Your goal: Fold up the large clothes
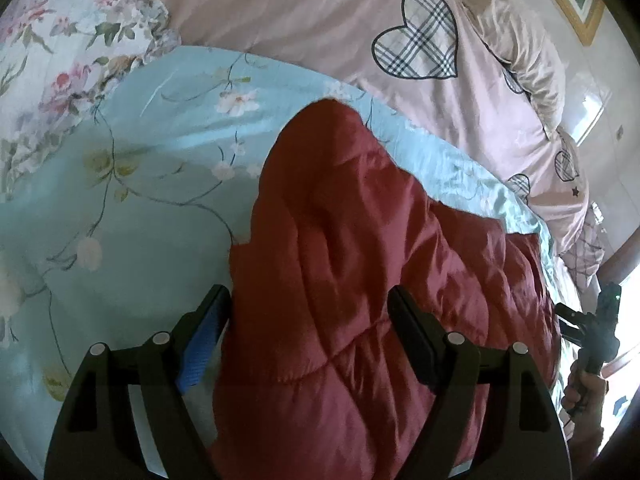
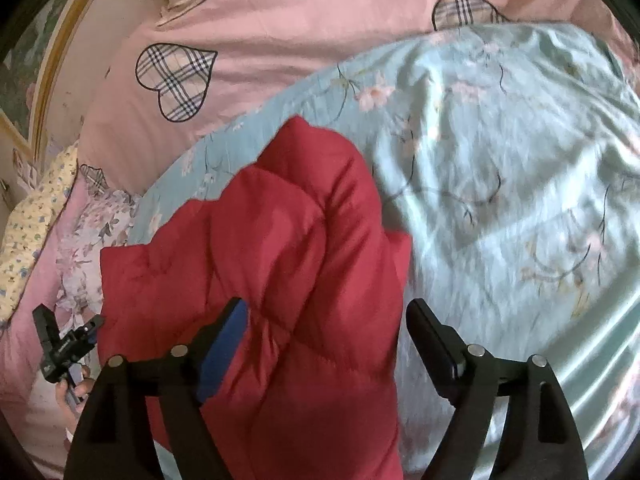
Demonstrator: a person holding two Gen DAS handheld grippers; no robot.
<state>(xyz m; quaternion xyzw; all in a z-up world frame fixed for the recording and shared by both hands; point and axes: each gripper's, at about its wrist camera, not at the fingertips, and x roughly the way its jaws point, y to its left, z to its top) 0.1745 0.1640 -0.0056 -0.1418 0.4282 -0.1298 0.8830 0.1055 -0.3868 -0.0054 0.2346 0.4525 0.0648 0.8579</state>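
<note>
- Garment: a dark red quilted padded coat (image 1: 360,280) lies on the bed, resting on a pale blue floral satin quilt (image 1: 120,200), with a pink bedcover bearing plaid heart patches (image 1: 320,20) beyond it.
- Left gripper (image 1: 310,312): jaws stand wide apart. The coat runs beneath and between them, but neither pad presses on the fabric; nothing is held. Its blue-padded finger (image 1: 200,344) sits at the coat's left edge, over the seam where red meets blue quilt.
- Right gripper (image 2: 326,328): jaws likewise wide apart, clamped on nothing. Its blue-padded finger (image 2: 224,344) is over the red fabric; the other finger (image 2: 432,332) hangs over the blue quilt, just past the coat's right edge.
- Governing relation: the coat's long axis runs straight ahead of both grippers, from below the cameras to a rounded far end (image 2: 300,136) near the border of the blue quilt. In the right wrist view a lower layer (image 2: 132,272) spreads out to the left of the raised central bulk.
- Relative position: the two grippers are side by side, each visible at the margin of the other's view, the person's hand (image 1: 584,392) on the handle. They bracket the near end of the coat from opposite edges.
- Assessment: both appear equally near the fabric. The next grasp would likely need each to come down on its own edge of the near end; the slippery padded cloth may bunch or slide.
</note>
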